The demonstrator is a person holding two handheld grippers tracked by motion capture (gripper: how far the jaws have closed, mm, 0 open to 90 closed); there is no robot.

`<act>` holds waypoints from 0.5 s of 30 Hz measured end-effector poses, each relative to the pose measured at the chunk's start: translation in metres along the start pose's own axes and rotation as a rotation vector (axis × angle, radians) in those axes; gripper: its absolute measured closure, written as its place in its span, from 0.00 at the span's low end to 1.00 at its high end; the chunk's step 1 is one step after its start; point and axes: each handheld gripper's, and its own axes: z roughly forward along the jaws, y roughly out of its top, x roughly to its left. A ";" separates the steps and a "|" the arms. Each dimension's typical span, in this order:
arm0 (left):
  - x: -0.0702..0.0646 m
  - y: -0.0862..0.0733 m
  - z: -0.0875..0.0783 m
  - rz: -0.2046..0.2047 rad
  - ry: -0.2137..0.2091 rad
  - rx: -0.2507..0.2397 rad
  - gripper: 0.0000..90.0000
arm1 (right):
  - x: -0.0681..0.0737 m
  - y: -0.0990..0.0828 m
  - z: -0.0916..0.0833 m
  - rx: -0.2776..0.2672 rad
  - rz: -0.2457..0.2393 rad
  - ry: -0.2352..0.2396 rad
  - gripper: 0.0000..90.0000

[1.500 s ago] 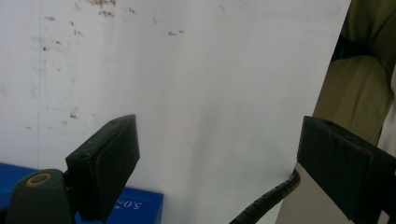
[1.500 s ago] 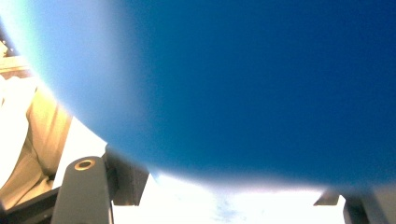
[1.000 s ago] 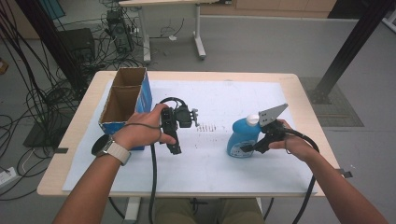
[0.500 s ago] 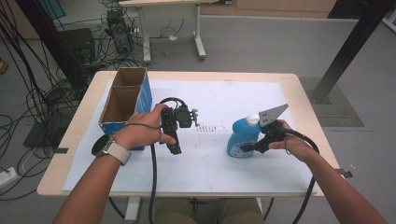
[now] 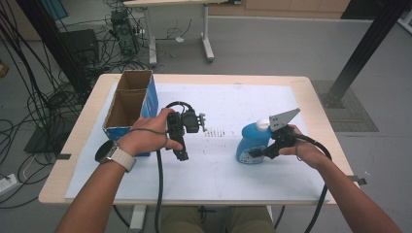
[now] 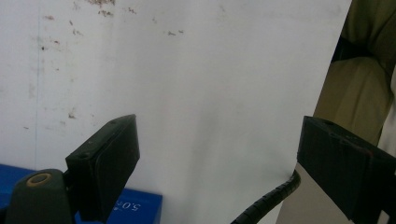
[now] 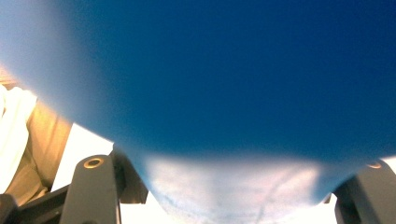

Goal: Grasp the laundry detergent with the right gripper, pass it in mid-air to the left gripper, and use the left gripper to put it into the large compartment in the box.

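A blue bottle (image 5: 248,141) with a white cap stands on the white paper at the right of the table. My right gripper (image 5: 253,153) reaches it from the right, low on its body. In the right gripper view the bottle (image 7: 210,93) spans the gap and its sides meet both fingers (image 7: 93,186); the jaws have just been closing on it. My left gripper (image 5: 176,148) is held over the middle left of the paper. Its jaws stand wide apart (image 6: 224,168) with only bare paper between them.
An open cardboard box (image 5: 127,104) with blue sides and two compartments stands at the table's left, close behind the left hand. Small dark specks (image 5: 218,133) mark the paper between the hands. Cables trail from both grippers toward the front edge.
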 end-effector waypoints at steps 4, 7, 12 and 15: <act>0.000 0.000 0.000 0.000 -0.002 0.002 0.15 | 0.000 0.000 0.000 -0.006 0.001 -0.001 0.39; 0.000 0.000 0.000 -0.001 -0.002 0.001 0.15 | -0.001 -0.001 0.000 -0.009 0.001 -0.003 0.41; 0.001 0.000 0.001 0.000 -0.003 0.000 0.15 | -0.001 -0.001 0.001 -0.013 0.003 -0.003 0.42; 0.001 -0.001 0.001 -0.002 -0.003 -0.001 0.15 | -0.002 -0.001 0.001 -0.015 -0.001 -0.005 0.43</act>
